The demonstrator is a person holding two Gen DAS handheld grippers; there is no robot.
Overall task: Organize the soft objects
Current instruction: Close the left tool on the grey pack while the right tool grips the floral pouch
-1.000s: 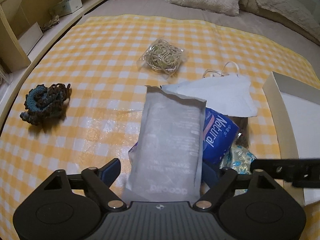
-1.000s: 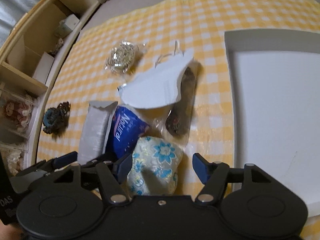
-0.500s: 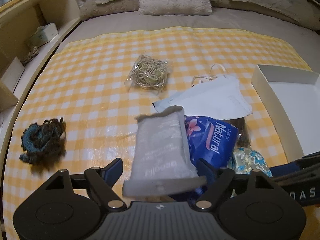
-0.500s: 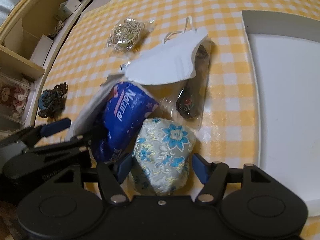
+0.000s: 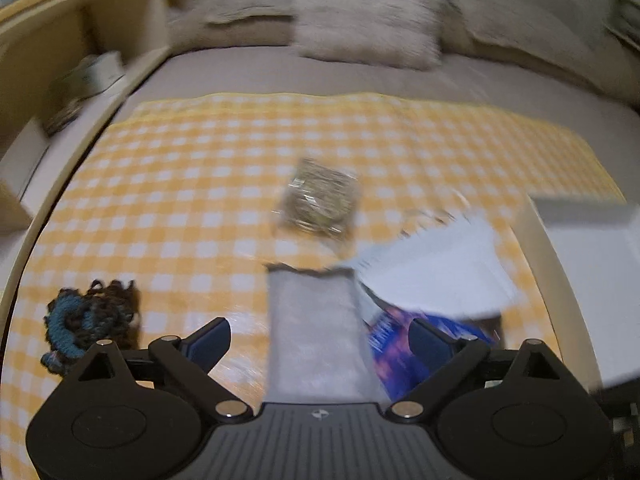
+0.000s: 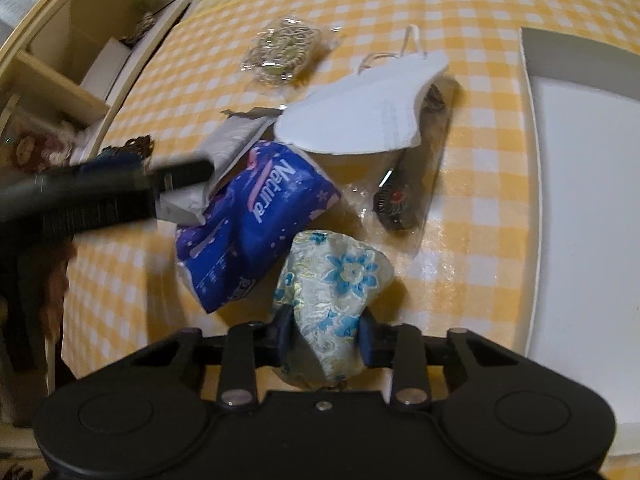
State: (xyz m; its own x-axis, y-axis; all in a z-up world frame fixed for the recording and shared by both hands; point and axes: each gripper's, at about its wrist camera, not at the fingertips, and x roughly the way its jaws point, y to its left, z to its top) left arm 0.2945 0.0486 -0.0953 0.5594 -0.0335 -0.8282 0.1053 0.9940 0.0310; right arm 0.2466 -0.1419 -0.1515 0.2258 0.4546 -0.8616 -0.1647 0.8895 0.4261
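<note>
The right gripper's fingers (image 6: 286, 330) are clamped on the near end of a floral fabric pouch (image 6: 334, 292), pale with blue flowers, pinched from both sides. The left gripper's fingers (image 5: 210, 340) stand wide apart, with a grey foil packet (image 5: 316, 332) running between them; whether it is gripped elsewhere I cannot tell.

Just left of the pouch, touching it, lies a blue tissue pack (image 6: 256, 224) printed "Natural". A white face mask (image 6: 364, 116) lies beyond, partly over a clear bag holding a dark round item (image 6: 396, 204). Farther off sits a clear bag of rubber bands (image 6: 282, 52). A dark teal crocheted piece (image 5: 86, 320) lies well apart at the left. Everything rests on a yellow checked cloth (image 5: 192, 184) spread over a bed. A white tray (image 6: 584, 208) sits to the right.
</note>
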